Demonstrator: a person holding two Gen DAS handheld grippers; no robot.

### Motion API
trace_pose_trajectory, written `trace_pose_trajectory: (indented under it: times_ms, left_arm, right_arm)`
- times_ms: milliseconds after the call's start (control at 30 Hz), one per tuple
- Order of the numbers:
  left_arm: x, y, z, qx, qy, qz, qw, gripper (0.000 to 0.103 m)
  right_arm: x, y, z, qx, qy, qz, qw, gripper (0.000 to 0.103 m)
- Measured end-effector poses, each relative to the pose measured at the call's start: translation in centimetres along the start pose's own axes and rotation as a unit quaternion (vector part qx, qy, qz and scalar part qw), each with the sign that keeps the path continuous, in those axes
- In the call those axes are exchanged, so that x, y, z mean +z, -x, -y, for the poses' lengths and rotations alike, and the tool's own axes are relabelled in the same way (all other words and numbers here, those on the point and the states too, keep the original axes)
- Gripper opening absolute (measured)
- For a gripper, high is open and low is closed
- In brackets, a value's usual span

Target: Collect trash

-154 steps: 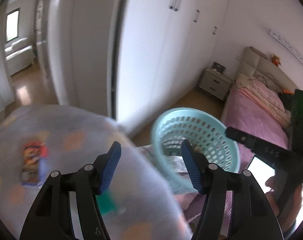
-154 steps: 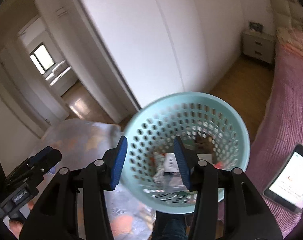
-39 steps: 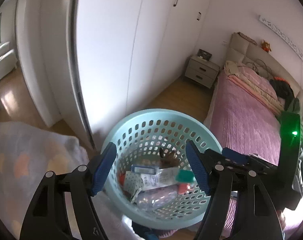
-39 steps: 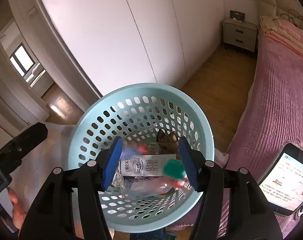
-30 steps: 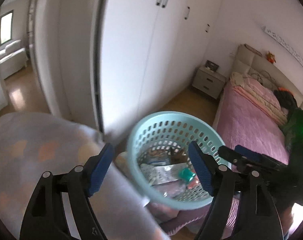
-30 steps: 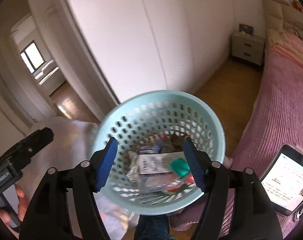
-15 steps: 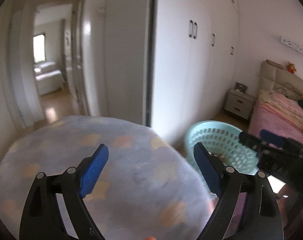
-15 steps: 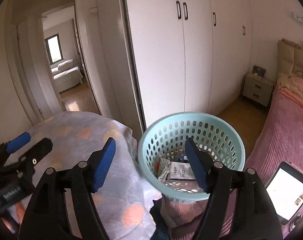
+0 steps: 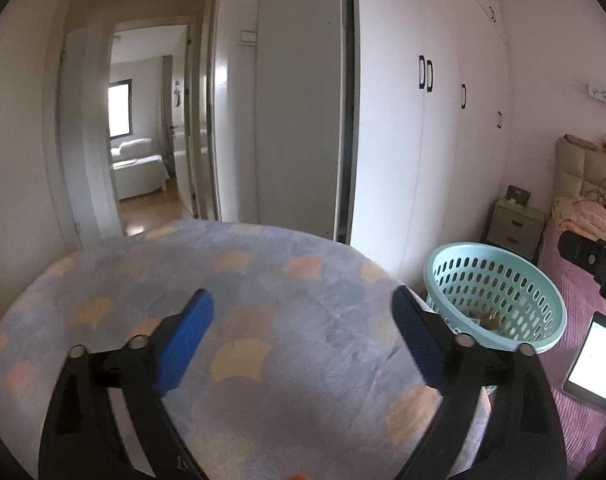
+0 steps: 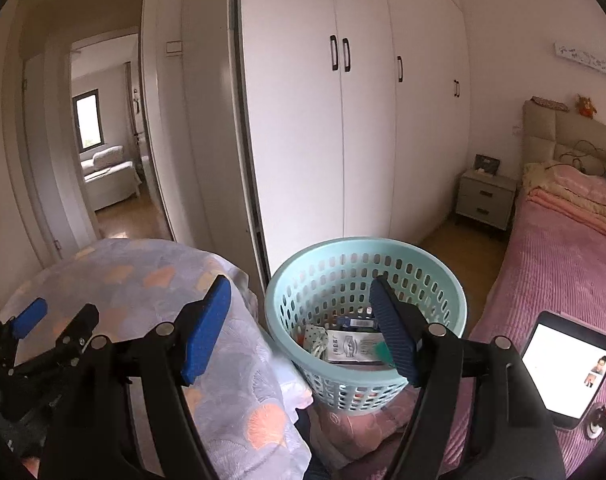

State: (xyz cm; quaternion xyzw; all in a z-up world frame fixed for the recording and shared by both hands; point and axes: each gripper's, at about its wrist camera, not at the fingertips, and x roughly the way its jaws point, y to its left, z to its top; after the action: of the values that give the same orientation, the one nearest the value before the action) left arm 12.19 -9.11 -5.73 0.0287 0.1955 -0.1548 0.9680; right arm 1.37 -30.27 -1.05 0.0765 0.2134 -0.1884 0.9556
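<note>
A light blue perforated basket point(image 10: 343, 272) stands by the bed, holding several wrappers and packets point(image 10: 351, 346). My right gripper point(image 10: 299, 282) hangs above and in front of the basket, open, with nothing between its blue pads. My left gripper point(image 9: 299, 296) hovers over the round table's lavender shell-print cloth point(image 9: 263, 280). Its jaws are opening and nothing lies between them. In the left wrist view the basket point(image 9: 495, 280) sits to the right of the table. No loose trash shows on the visible part of the cloth.
White wardrobe doors point(image 10: 343, 120) run behind the basket. A pink bed point(image 10: 563, 264) with a lit tablet point(image 10: 567, 364) lies at the right, a nightstand point(image 10: 485, 198) beyond it. An open doorway point(image 9: 143, 152) leads to another room at the back left.
Both views have swung left, away from looking down into the basket and toward the table. The left jaws have spread wider. The basket now sits right of the left gripper.
</note>
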Motion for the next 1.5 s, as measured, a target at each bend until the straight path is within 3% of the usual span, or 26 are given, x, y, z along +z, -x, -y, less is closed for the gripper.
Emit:
trace_pose_trajectory:
  times_ms: [467,1500]
  left_arm:
    - [-0.4,0.6,-0.7,-0.006,-0.001,0.011,0.9999,0.092]
    - [-0.5,0.9,-0.4,-0.003,-0.012,0.013,0.9998,0.092]
  right_arm:
    - [-0.3,1.4,-0.7,-0.029,0.017,0.021,0.999,0.074]
    - [-0.4,1.2,-0.1,-0.031,0.006,0.009,0.999,0.079]
